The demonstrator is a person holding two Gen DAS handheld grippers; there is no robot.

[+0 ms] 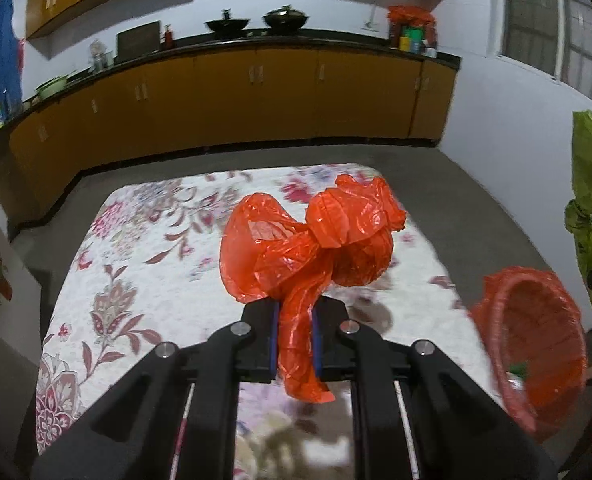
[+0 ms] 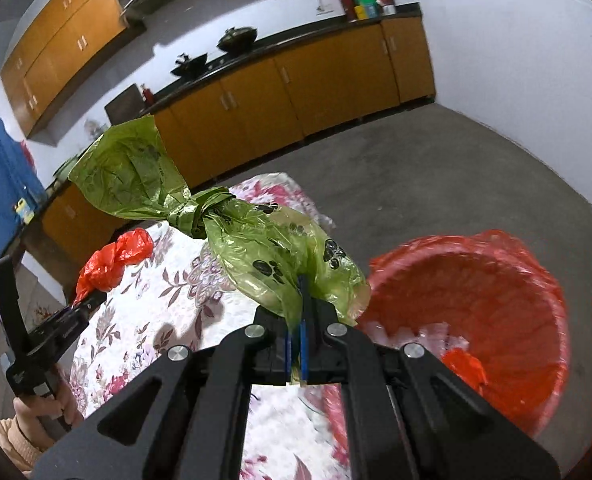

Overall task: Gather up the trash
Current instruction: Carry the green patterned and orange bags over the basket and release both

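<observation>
Left tongs (image 1: 293,320): closed on a twisted tail of the red bag (image 1: 316,240), which is knotted and lifted clear above the flowered cloth on the bench (image 1: 135,280).
Right tongs (image 2: 296,320): clamped on a thin fold of the green bag (image 2: 255,248), printed with black paws and tied at a knot, its loose top flaring up to the left.
Bin (image 2: 476,320): red basket with a red liner, standing to the right of the bench, close beside the green bag; some white scraps and a red piece already lie at the bottom.
Where the trash is: both bags hang in the air from the tongs, the green one next to the bin's rim, the red one farther off over the bench.
Stage, as I judge it: both bags picked up, neither yet dropped in.
Risk, thin grip: each bag hangs by a small pinch of slick film; a quick swing could pull it out of the pads and drop it on the bench or floor.
Risk, rim: the green bag's wide flared top could catch on the liner edge and hang outside.
Risk, liner: a bag dragged across the rim could pull the liner down or tip the light basket.
Risk, crowding: both tongs heading to one opening could bump each other.
</observation>
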